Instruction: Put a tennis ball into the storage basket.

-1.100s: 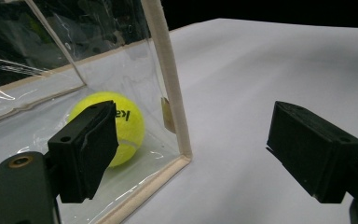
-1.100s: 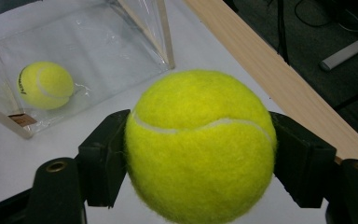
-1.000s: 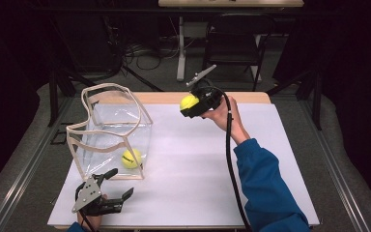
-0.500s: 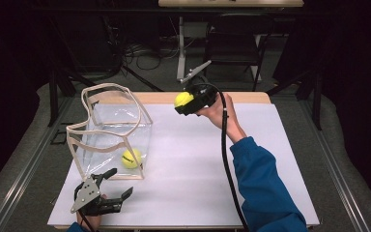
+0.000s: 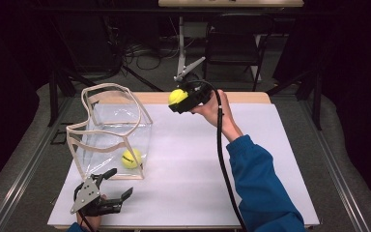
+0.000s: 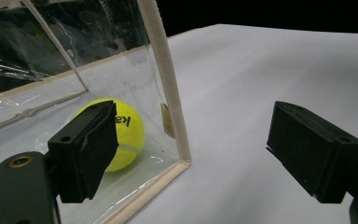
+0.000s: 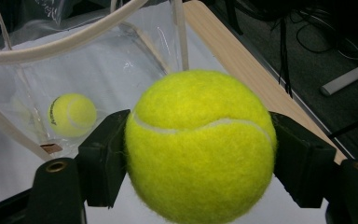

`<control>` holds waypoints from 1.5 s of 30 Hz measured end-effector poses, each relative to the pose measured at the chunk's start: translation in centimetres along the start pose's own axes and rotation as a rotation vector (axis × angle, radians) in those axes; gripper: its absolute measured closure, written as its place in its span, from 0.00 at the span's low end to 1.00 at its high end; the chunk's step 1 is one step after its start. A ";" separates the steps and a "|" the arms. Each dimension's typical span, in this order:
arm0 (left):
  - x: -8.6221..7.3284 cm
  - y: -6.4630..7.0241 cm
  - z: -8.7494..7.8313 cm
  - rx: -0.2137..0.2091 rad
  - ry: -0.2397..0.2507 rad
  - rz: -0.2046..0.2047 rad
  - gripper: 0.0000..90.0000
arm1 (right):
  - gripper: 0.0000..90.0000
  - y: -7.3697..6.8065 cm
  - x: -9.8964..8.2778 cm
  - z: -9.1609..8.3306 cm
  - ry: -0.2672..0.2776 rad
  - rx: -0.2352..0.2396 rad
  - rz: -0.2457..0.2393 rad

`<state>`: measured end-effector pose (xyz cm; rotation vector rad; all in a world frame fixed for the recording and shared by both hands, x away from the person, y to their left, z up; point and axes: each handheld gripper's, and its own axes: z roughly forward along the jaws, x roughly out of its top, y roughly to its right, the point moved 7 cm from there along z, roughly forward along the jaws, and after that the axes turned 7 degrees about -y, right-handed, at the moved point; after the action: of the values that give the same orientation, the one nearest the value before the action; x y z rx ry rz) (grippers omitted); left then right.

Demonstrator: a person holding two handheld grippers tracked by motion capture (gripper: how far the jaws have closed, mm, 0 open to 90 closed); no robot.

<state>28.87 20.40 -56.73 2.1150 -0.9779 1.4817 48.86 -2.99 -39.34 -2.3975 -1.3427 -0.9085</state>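
High view: right tongs [image 5: 178,98] pinch a tennis ball [image 5: 177,96] in the air above the far edge of the worktop [image 5: 193,164], right of the clear bag [image 5: 107,130]. A second ball [image 5: 131,158] lies inside the bag. Left tongs [image 5: 111,188] rest spread at the near edge, just in front of the bag.

Left gripper view: jaws wide apart, nothing between them; bag corner [image 6: 177,140] and second ball [image 6: 121,133] ahead.

Right gripper view: the ball [image 7: 200,144] is clamped between both pads, bag mouth [image 7: 70,42] beyond.

Step looks like carrying; next calls for centring over the bag's opening, then letting go.
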 end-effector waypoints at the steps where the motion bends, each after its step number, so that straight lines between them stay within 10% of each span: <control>1: 0.0 0.0 0.0 0.000 0.000 0.000 0.18 | 0.29 0.0 0.1 0.0 0.003 0.000 -0.001; 45: 0.1 0.1 -0.1 -0.006 0.006 0.002 0.18 | 0.29 -2.2 3.4 1.5 0.067 0.043 -0.030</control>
<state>28.78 20.37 -56.65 2.1050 -0.9811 1.4836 48.88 1.27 -38.53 -2.3006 -1.3626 -0.9494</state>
